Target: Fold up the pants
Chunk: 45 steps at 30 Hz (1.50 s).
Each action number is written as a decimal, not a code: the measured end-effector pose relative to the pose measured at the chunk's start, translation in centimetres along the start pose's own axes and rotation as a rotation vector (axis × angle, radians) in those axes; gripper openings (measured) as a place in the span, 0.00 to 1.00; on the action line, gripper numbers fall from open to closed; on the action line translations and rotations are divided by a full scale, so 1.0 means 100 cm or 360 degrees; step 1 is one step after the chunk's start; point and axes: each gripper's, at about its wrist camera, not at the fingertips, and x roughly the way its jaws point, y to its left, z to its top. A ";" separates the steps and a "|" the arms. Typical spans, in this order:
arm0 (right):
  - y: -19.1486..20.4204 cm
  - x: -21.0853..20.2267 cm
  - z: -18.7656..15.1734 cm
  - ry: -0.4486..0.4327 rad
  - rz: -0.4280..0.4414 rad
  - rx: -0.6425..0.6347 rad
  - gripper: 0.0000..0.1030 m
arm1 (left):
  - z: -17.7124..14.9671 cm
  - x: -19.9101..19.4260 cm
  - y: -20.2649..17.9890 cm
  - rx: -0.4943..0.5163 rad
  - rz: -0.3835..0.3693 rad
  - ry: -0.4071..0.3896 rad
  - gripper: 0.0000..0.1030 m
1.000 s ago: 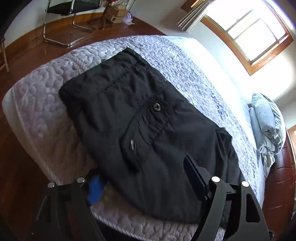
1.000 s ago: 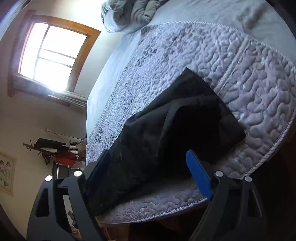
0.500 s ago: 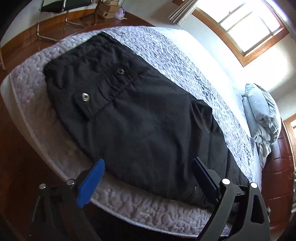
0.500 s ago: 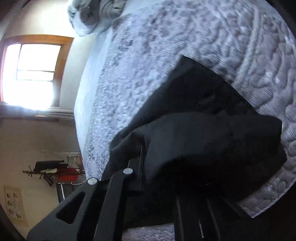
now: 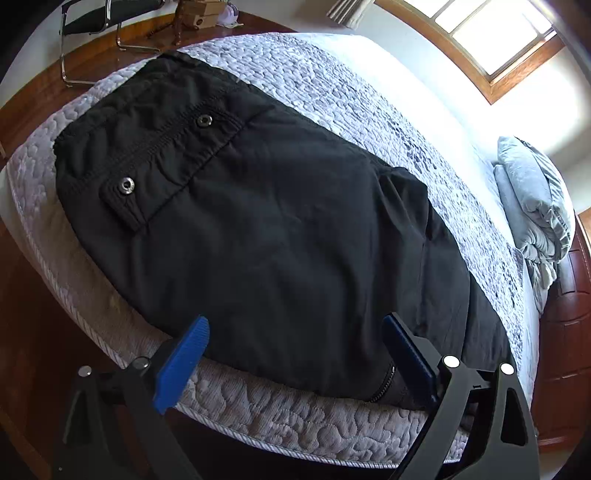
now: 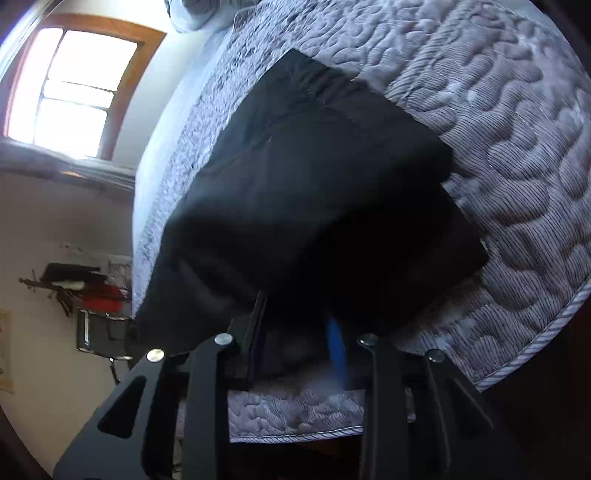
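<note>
Black pants (image 5: 266, 229) lie folded on the grey quilted bed (image 5: 317, 417), pocket snaps facing up at the left. My left gripper (image 5: 295, 339) is open, its blue pads just above the pants' near edge, holding nothing. In the right wrist view the pants (image 6: 317, 192) lie over the bed's corner (image 6: 517, 155). My right gripper (image 6: 299, 317) is partly open, with dark cloth lying between its fingers at the pants' near edge; the fingertips are hidden in shadow.
A grey pillow (image 5: 532, 199) lies at the bed's head. A chair (image 5: 96, 26) and boxes stand on the wooden floor beyond the bed. A window (image 5: 495, 33) is behind the bed. A coat rack (image 6: 74, 288) stands by the wall.
My right gripper closed on the pants' edge half a second ago and has now parted. My left gripper has drawn back slightly along the pants' near edge.
</note>
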 end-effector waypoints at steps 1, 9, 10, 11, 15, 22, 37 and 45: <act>-0.005 -0.004 0.000 -0.0026 0.0041 0.0040 0.33 | -0.001 0.000 -0.001 0.0008 0.0001 0.0010 0.92; -0.005 -0.004 0.025 -0.0066 0.0231 0.0168 0.06 | -0.011 0.019 -0.016 0.0059 0.0018 0.0079 0.93; -0.003 -0.002 0.025 -0.0069 0.0236 0.0171 0.04 | -0.012 0.020 -0.018 0.0067 0.0022 0.0083 0.93; 0.000 -0.004 0.025 -0.0077 0.0235 0.0159 0.03 | -0.012 0.021 -0.020 0.0077 0.0029 0.0087 0.93; 0.016 -0.025 0.019 -0.0098 0.0283 0.0134 0.02 | -0.010 0.025 -0.022 0.0098 0.0039 0.0105 0.93; 0.006 -0.020 0.016 0.0032 0.0040 0.0111 0.04 | -0.001 0.030 -0.024 0.0136 0.0079 0.0127 0.93; -0.018 -0.051 -0.004 -0.0046 0.0201 0.0282 0.66 | 0.005 0.002 0.038 -0.0229 0.0021 0.0055 0.93; -0.042 -0.030 0.009 -0.0092 0.0266 0.0386 0.66 | -0.003 0.003 0.073 -0.0435 -0.0028 0.0086 0.93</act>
